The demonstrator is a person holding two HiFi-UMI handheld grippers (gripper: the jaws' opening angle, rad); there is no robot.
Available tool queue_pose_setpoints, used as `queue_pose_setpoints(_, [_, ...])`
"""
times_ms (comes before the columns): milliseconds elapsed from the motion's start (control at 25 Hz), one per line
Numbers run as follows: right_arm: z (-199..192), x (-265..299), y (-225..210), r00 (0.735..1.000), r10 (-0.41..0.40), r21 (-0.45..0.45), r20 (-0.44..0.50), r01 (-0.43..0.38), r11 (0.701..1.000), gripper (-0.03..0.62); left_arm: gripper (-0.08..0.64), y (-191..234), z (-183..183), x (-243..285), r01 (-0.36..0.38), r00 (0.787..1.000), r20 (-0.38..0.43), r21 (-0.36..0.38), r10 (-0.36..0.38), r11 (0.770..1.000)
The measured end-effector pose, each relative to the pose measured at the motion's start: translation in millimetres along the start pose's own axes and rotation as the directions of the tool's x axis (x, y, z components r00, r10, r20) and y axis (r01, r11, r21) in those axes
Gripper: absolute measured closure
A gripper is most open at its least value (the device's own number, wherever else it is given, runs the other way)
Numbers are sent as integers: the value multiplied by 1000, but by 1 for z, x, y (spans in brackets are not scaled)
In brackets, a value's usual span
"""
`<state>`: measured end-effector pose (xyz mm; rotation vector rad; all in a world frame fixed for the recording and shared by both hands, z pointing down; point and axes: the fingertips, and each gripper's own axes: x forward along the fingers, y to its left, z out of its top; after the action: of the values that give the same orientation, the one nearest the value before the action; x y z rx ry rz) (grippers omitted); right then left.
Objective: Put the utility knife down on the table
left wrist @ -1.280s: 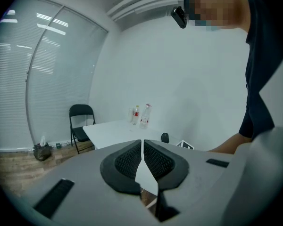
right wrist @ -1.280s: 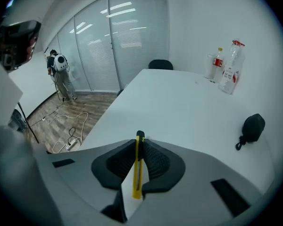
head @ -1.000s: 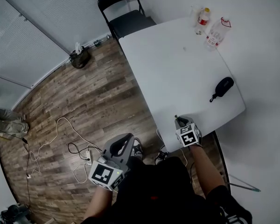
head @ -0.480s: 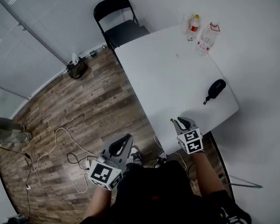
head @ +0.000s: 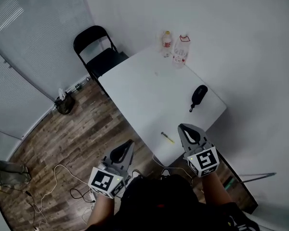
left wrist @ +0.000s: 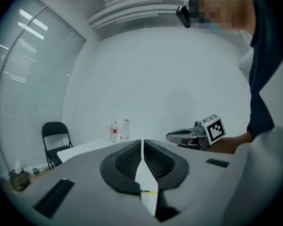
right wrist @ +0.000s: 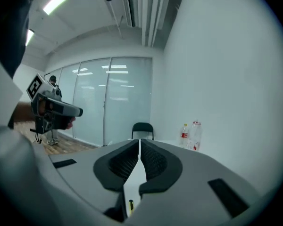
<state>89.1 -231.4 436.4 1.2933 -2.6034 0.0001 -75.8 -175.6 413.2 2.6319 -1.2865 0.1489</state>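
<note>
The tabletop [head: 149,95] is white; the utility knife [head: 167,137] at lower centre is yellow. Black chair [head: 97,52] at upper left, black pouch [head: 198,94], brown wood-grain floor [head: 72,138].

Person: black top [head: 159,203], short sleeves. Left gripper [head: 129,144], right gripper [head: 183,128]: grey moulded shells, black ribbed pads [left wrist: 125,163]. Each carries white cube [head: 204,160] with black square markers.

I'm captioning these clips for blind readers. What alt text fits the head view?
A small yellow utility knife lies on a white table near its near edge, just left of the right gripper. The left gripper hangs over the wood floor. A black pouch and two bottles sit farther back.
</note>
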Motion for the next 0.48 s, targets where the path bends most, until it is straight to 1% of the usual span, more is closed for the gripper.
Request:
queue_pose_setpoints(160, [47,-33,-2,989,-49,39,140,44,998,565,525,-13,25,3,53,997,44,48,-55,997])
queue_pose_setpoints(320, [79,-56,-1,969,-88,72,231,73,995,569,525,-13,42,3,67,995,69,69,-71,995])
queue_pose_setpoints(360, [83,-60,-1,966,-96,67,242,82,994,569,525,-13,45,3,70,994,78,71,-75,995])
queue_pose_setpoints(480, [85,-69,0,966,-126,54,227,117,992,569,525,-15,47,2,87,993,79,79,-93,993])
